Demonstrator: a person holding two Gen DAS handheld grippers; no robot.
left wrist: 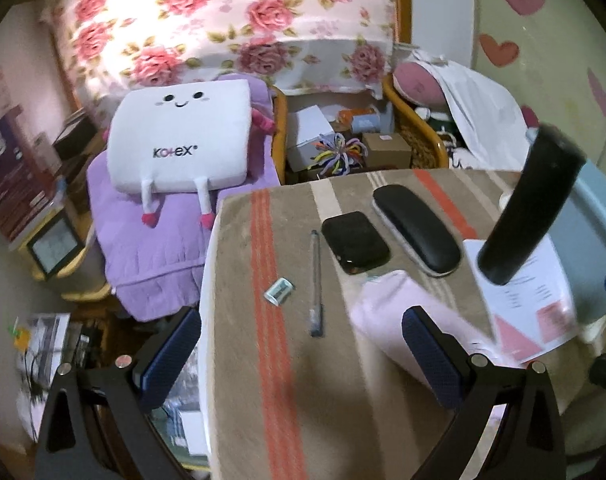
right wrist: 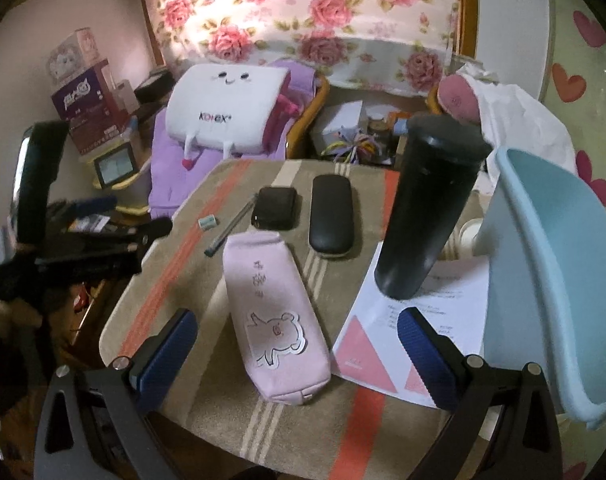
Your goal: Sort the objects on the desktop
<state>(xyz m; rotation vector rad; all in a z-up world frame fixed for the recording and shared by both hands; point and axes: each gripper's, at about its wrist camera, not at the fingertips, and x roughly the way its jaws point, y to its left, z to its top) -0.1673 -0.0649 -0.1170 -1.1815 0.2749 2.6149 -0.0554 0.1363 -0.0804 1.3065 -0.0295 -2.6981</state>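
Flanking pencil case point(right wrist: 277, 320), right tongs point(right wrist: 297, 354) agape

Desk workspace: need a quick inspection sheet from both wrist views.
Surface: tablecloth, tan with orange and cream stripes, covers the desk.
Job's things: pink pencil case in front; pen and eraser to its left; black pouch and black glasses case side by side behind; black bottle upright on a printed sheet.
Clutter: blue bin at the right edge.
Grippers: left gripper and right gripper both open, holding nothing, fingers apart above the desk.
Cables: nothing seen on the desk.
Surroundings: white plush pillow on purple bedding, floral blanket, boxes on the floor behind.
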